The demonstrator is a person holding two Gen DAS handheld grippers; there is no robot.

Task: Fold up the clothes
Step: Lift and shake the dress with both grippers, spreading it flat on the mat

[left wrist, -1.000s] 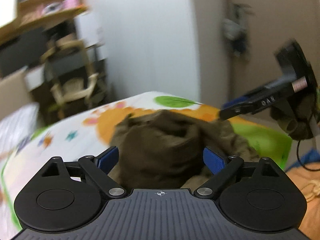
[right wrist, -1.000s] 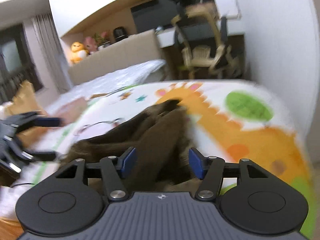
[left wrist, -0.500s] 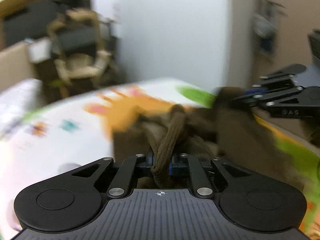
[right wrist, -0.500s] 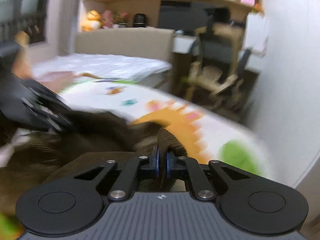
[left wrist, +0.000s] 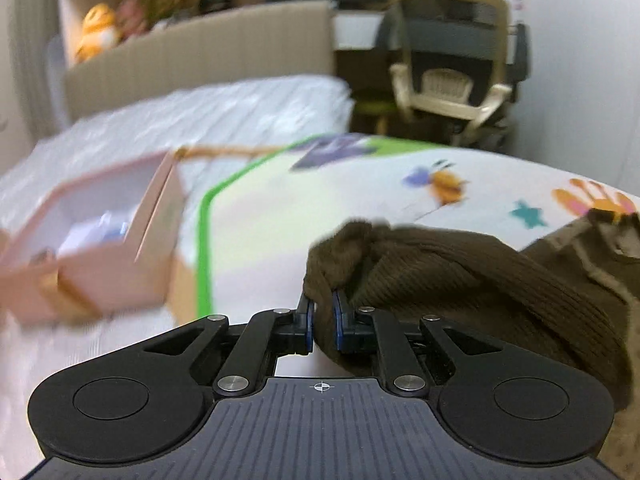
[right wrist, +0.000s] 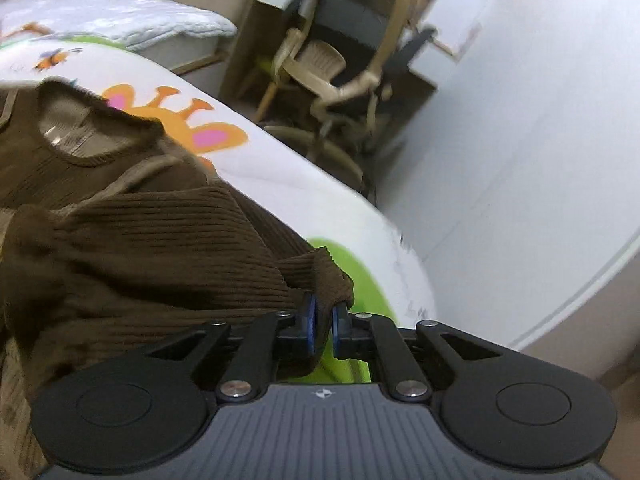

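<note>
A dark brown ribbed knit sweater point(left wrist: 472, 268) lies on a white play mat point(left wrist: 320, 208) printed with cartoon animals. My left gripper point(left wrist: 323, 312) is shut on a bunched edge of the sweater, which stretches away to the right. In the right wrist view the sweater point(right wrist: 140, 240) spreads to the left with its neck opening point(right wrist: 76, 128) facing up. My right gripper point(right wrist: 323, 320) is shut on a corner of the sweater's ribbed edge over a green patch of the mat point(right wrist: 360, 280).
An open pink box point(left wrist: 92, 232) sits left of the mat. A white quilted mattress point(left wrist: 200, 120) and beige headboard lie behind. A beige office chair point(left wrist: 452, 64) stands at the far end; it also shows in the right wrist view point(right wrist: 340, 64). A white wall point(right wrist: 520, 140) rises on the right.
Both grippers went from open over the heaped sweater to shut on its edges. They have since pulled apart, spreading the sweater across the mat, and both views swung round.
</note>
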